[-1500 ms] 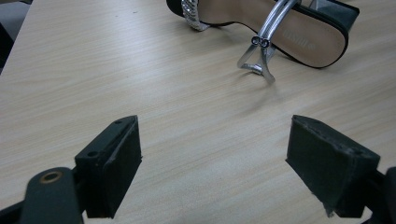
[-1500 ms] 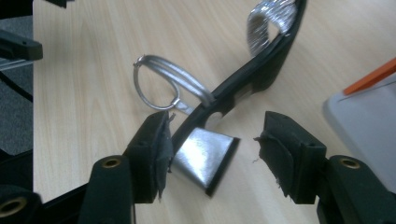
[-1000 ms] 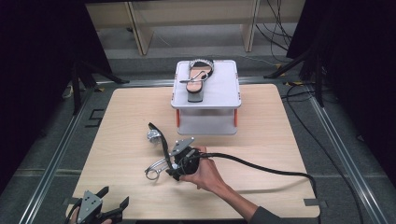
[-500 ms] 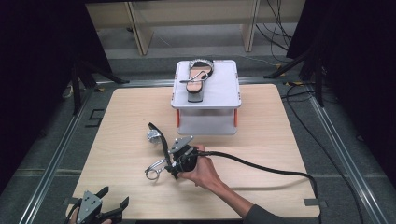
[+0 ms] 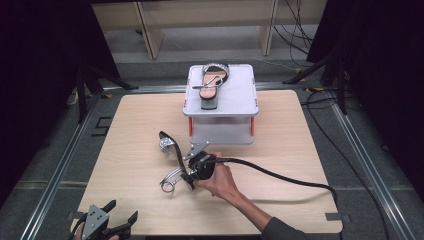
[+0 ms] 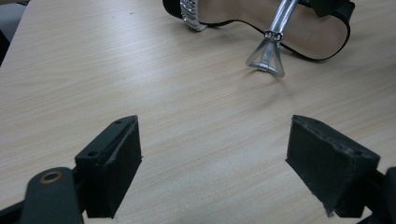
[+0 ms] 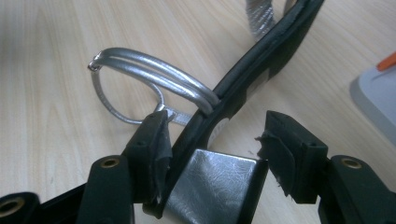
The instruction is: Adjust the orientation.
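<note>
— Black jaws hid part of the sandal (image 7: pixel 243 88) on the table (image 5: pixel 300 150); could its toe be seen?

— From the right gripper view, no: the toe end ran out of the top of the picture. Its silver block heel sat between the jaws of the right hand-held gripper (image 7: pixel 215 140), which were closed partly around the heel and sole; the left jaw touched the sole, while a gap showed beside the right jaw.

— And the left hand-held gripper (image 6: pixel 212 158)?

— Spread wide and empty, low at the near table edge, partly cut off in the high view.

— How many sandals?

— Two: one at the right gripper, the second sandal (image 5: pixel 212 85) lay on the white stand (image 5: pixel 240 97) farther back. Two grippers, one stand.
</note>
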{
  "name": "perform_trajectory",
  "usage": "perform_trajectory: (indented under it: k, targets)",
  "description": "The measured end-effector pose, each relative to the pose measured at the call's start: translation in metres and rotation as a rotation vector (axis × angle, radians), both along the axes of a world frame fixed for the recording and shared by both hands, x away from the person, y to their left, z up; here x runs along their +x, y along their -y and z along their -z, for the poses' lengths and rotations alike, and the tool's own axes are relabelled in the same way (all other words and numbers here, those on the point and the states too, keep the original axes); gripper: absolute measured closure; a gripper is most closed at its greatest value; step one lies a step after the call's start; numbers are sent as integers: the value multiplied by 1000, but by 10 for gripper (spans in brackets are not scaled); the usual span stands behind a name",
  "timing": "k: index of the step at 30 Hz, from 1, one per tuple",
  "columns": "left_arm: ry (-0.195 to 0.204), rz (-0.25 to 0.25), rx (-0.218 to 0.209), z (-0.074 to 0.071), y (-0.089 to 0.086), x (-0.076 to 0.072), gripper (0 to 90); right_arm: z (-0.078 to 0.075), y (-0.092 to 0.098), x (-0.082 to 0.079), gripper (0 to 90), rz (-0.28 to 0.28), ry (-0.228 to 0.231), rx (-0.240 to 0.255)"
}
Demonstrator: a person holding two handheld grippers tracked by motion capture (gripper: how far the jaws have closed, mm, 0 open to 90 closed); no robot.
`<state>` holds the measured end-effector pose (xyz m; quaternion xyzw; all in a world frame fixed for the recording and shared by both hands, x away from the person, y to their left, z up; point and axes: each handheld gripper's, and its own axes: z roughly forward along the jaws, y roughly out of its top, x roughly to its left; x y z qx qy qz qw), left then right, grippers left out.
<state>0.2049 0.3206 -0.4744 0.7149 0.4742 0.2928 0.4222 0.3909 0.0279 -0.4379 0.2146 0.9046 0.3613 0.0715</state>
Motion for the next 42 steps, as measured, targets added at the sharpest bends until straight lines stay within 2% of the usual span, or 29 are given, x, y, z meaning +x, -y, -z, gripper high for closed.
perform_trajectory:
  k: [2,3,4,5,6,8,9,11,12,13,15,16,17,19,20,23,25,27,28,29,30,31,32,33,34,35,37,41,42]
  targets:
    - [-1,0,-1,0,0,0,173,-1,2,1,440,9,-3,-1]
    - [1,1,1,0,0,0,173,-1,6,4,454,13,-33,28]
    - [0,2,3,0,1,0,173,-1,6,4,454,13,-33,28]
    - [-3,-1,6,0,1,0,173,0,8,7,460,18,-47,61]
    - [-6,-2,9,0,1,0,173,-1,11,12,462,24,-69,72]
    - [1,-1,1,0,1,1,173,-1,11,11,464,32,-76,69]
    - [-3,0,5,0,1,0,173,-1,11,12,465,19,-58,44]
    - [-2,0,4,0,1,1,173,0,9,9,467,23,-48,60]
    - [-8,1,7,0,0,1,173,-1,9,7,591,1,-35,53]
    - [-2,0,2,0,1,1,173,-1,9,7,591,1,-35,53]
    - [-1,-1,4,0,1,1,173,-2,8,6,581,-8,5,53]
    - [-6,2,14,0,0,1,173,-1,7,5,586,-21,-2,57]
    - [-6,1,6,0,1,1,173,-1,7,4,586,-18,-13,60]
    - [-7,-2,7,0,1,1,173,3,5,6,584,-12,-7,69]
    - [-5,0,7,0,1,1,173,3,4,6,585,-20,-22,60]
    - [-4,-3,-6,1,2,1,173,9,0,5,585,-25,-5,61]
    - [-4,-2,3,1,1,1,173,8,0,5,587,-28,-10,52]
    - [-7,0,2,1,1,1,173,10,-1,6,631,-20,-22,71]
    - [-6,-2,-3,1,2,1,173,11,-1,7,635,-21,-10,63]
    - [-9,0,-2,1,1,1,173,10,-1,6,644,-16,-19,63]
    - [-5,1,5,0,1,1,173,6,2,6,693,-19,-46,41]
    - [-5,1,5,0,1,1,173,6,2,6,693,-19,-46,41]
    - [-6,-1,16,0,0,0,173,5,5,7,723,-7,-10,23]
    - [-7,-1,9,0,0,0,173,1,9,4,753,-12,-7,0]
    - [-1,1,-2,1,1,1,174,0,12,4,764,-29,15,-6]
    - [-2,0,-1,1,0,0,173,-2,17,1,778,-13,-10,-24]
    - [-1,1,2,1,1,1,173,-4,27,-2,793,-10,-18,-5]
    - [-2,-1,4,0,1,0,173,-5,44,-9,797,-11,-23,-2]
    - [-3,-1,6,0,1,0,173,-7,52,-13,797,13,-72,5]
